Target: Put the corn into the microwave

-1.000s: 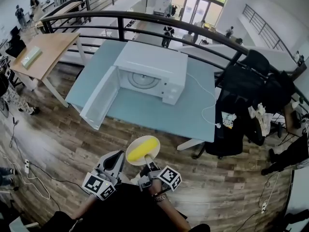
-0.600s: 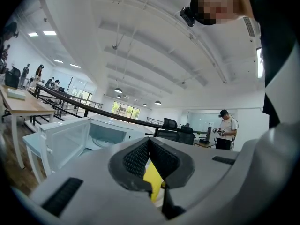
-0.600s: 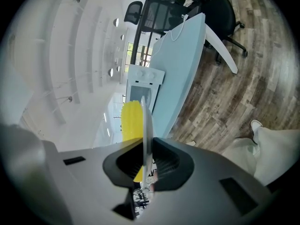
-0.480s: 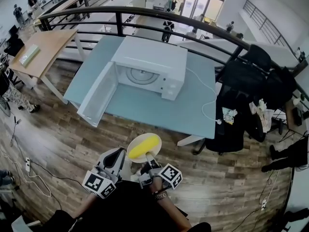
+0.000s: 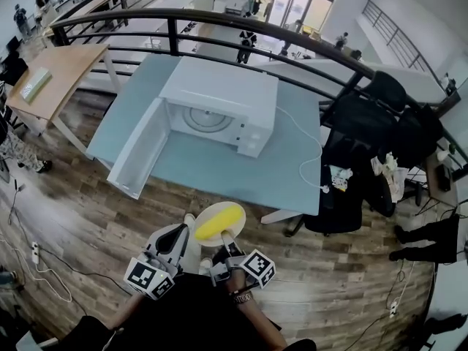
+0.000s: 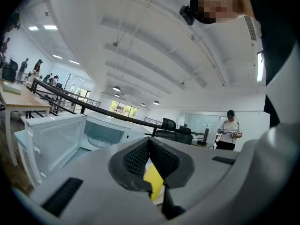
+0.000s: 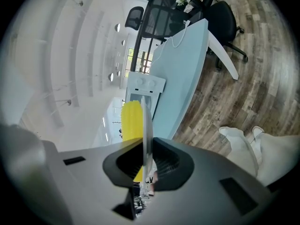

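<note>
right gripper (image 5: 225,241) clamped on the rim of a plate (image 5: 207,212) carrying the corn (image 5: 219,223), near the person. left gripper (image 5: 178,240) closed, empty. microwave (image 5: 219,104) stands far ahead, door open to the left: hold the plate level on approach.

bright, even daylight from far windows (image 5: 292,4), soft shadows, heavy fisheye bending, dark corners round both gripper views.

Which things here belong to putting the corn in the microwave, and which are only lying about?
For the job:
- corn
- plate under it
- right tool, shut on the plate's rim
- microwave, door open
- blue table

Lying about:
- wooden desk
- black office chair
- railing
</note>
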`<state>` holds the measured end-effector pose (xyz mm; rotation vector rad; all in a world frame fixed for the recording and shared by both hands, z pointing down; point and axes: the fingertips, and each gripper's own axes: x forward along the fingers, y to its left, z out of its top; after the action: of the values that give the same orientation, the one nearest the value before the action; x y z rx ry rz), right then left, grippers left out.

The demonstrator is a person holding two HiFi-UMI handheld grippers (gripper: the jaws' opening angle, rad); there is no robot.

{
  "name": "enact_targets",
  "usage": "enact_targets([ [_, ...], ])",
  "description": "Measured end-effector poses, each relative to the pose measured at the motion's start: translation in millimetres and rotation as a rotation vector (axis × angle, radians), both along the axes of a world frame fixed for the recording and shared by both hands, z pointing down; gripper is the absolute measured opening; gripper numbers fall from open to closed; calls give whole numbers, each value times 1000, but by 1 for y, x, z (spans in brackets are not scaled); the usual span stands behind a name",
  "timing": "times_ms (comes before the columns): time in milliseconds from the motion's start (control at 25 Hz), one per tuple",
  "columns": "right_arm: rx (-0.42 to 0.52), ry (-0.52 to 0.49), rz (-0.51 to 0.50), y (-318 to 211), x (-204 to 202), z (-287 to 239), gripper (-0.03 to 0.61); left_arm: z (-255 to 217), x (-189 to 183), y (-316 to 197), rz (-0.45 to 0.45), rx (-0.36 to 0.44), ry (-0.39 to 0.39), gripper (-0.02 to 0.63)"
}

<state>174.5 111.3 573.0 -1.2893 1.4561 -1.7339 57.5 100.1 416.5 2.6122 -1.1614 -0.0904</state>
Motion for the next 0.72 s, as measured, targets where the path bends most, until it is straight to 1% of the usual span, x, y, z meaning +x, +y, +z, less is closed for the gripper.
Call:
enact_targets([
  [160,-22,-2,22,-11,8,5,32,1,6,-19,7,-7,5,3],
  [320,-56,-1,16,-23,8,14,32,7,5,-37,-2,-32,5,3],
  [720,-66,-1,-3,-73,4,19,32,10,8,-95,-12,-43,1,3],
])
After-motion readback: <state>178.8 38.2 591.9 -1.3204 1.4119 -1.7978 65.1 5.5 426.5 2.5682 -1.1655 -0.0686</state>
